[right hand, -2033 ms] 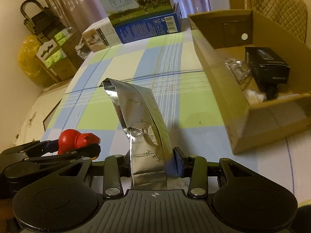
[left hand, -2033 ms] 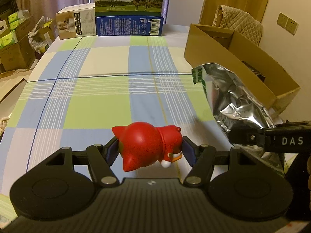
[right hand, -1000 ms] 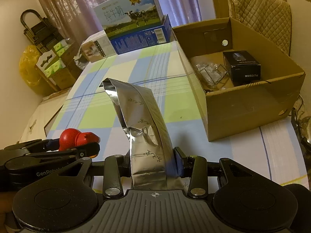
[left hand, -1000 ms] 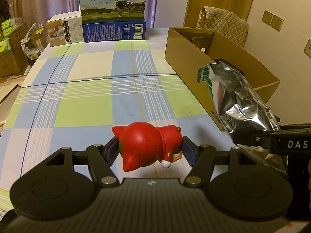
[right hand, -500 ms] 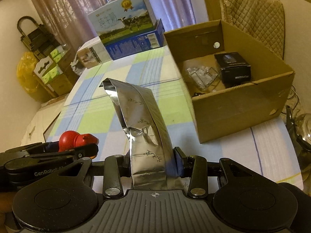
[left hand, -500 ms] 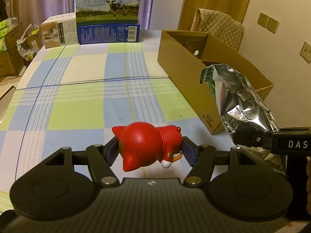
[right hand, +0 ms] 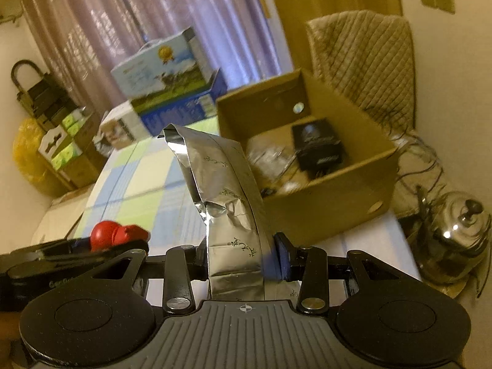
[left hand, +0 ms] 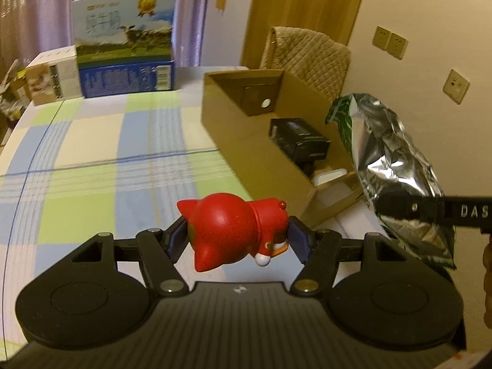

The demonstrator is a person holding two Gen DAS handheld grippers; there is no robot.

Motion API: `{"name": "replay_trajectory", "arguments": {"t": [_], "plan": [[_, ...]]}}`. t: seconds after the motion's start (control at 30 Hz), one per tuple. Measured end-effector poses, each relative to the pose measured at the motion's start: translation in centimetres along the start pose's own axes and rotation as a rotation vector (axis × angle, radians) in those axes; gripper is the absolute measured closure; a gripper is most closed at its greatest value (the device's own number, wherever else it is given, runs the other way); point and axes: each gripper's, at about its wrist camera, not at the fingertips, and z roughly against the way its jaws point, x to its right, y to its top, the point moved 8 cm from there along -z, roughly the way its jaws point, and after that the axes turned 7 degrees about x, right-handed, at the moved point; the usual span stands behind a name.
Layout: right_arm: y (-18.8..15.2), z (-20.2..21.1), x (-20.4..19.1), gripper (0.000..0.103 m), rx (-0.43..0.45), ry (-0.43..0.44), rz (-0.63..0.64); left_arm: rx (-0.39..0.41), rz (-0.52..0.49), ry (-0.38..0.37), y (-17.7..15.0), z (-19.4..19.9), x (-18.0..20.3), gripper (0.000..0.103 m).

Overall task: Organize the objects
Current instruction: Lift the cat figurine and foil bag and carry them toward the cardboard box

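Two objects are in transit at once. A glossy red plastic cat figurine (left hand: 236, 230) lies on its side, pinched between the blue pads of the left gripper (left hand: 238, 238), while a crinkled silver foil pouch (right hand: 227, 203) stands clamped by its lower end in the right gripper (right hand: 243, 256). Both are held clear of the blue-and-green checked tablecloth (left hand: 92, 153), just short of the open brown cardboard box (left hand: 246, 135) at the table's right edge. Inside that box sit a small black carton (right hand: 318, 147) and some clear plastic packaging (right hand: 267, 156). A milk carton case with a cow picture (left hand: 126, 52) stands at the far end of the table — well apart from the action. The step in hand looks like the carry toward the box; next, each gripper likely needs to pass over the near wall, lower into a free spot and release — the tall pouch probably wants laying down beside the black carton.
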Motion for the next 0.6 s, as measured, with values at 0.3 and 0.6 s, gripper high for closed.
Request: {"name": "replay_trajectory", "arguments": {"t": [0.3, 0.6], "plan": [[4.5, 0.2, 3.1, 0.066, 0.049, -0.037, -0.017, 0.034, -0.032, -0.047, 3.7, -1.4, 3.1, 0.040], [7.3, -0.9, 4.2, 0.066, 0.064, -0.049, 0.014, 0.038, -0.046, -0.076, 6.4, -3.6, 5.2, 0.040]]}}
